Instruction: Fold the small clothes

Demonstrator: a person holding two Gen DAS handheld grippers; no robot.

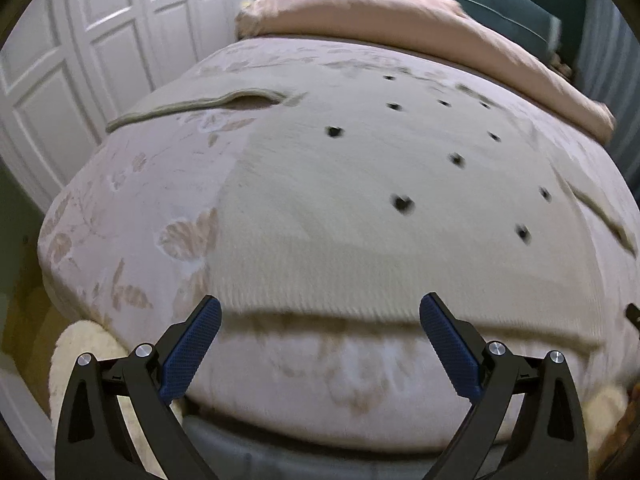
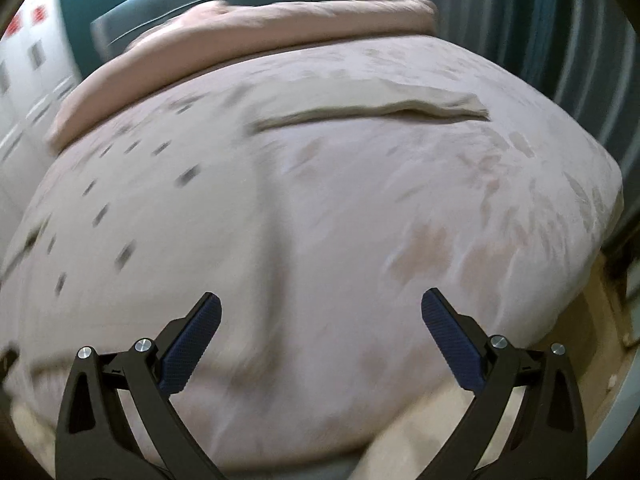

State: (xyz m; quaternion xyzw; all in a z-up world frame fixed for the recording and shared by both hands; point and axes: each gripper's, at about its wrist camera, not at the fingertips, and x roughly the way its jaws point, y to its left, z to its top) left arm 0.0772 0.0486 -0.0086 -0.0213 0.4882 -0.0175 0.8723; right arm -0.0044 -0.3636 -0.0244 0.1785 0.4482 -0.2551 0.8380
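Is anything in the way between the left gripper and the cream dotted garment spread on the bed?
Nothing visible. The left gripper, jaws wide apart, hangs just above the near hem of the cream dotted garment, with only the floral bedspread around it.

Cream ribbed sweater (image 1: 360, 248) with dark dots lies on a pale pink leaf-patterned bedspread (image 1: 132, 216).

My left wrist camera looks along the bed (image 1: 132, 200) from its foot, close above; my right does too, sharing the pillow (image 2: 248, 36).
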